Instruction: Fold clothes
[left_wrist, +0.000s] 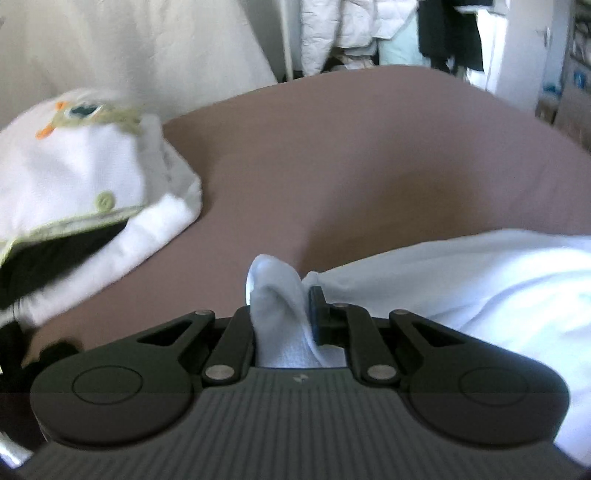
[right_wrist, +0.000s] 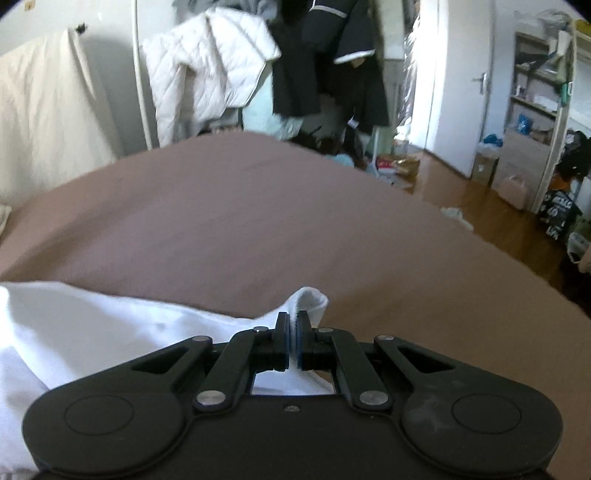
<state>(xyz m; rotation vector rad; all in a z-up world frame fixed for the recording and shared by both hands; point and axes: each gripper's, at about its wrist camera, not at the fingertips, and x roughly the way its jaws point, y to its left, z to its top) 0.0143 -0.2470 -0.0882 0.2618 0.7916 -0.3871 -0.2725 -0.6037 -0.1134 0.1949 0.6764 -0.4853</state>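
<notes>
Left wrist view: left gripper (left_wrist: 280, 306) has its jaws clamped on a bunched corner of the white garment (left_wrist: 480, 280); right gripper (right_wrist: 291, 339) pinches another corner. Garment spans between them over the brown bed (right_wrist: 258, 221), likely to spread it flat for folding.

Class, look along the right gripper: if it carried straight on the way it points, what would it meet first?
Probably the brown bed sheet. The right gripper, shut on the white garment, angles downward, and only bare sheet lies ahead; depth is uncertain.
</notes>
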